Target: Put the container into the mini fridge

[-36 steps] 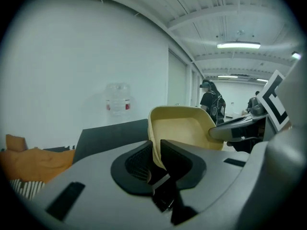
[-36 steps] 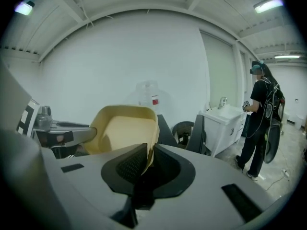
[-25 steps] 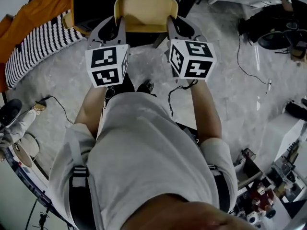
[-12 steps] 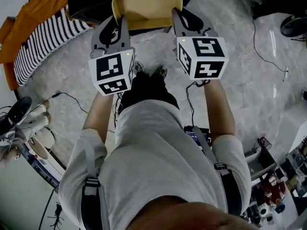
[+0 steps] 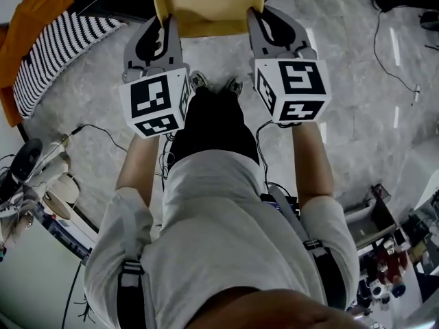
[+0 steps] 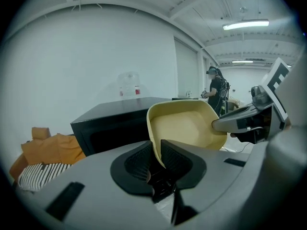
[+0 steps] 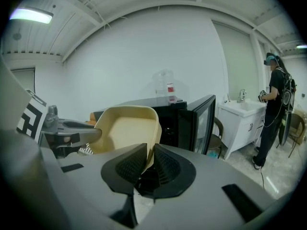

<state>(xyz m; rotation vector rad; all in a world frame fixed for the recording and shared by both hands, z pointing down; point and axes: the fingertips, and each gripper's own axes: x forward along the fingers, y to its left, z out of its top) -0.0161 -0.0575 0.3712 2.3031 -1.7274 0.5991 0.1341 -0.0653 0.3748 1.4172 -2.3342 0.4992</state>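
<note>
Closest in, the left gripper (image 5: 167,27) and the right gripper (image 5: 257,20) each pinch a side wall of the yellow container (image 5: 209,9). Each has one pad inside the rim and one outside, clamped tight, and the tub hangs between them above the floor, just past the person's feet.

This looks like the carry-in step: the container is held but not yet in the mini fridge (image 7: 172,114), which stands just ahead with its glass door (image 7: 209,123) swung open. The next move calls for both hands to go forward together, keeping the tub level and clear of the door's edge.

The fridge's inside is dark — I can't make out a shelf — and the head view cuts most of it off. Farther back stand a sink cabinet (image 7: 240,123) and another person (image 7: 276,109).
</note>
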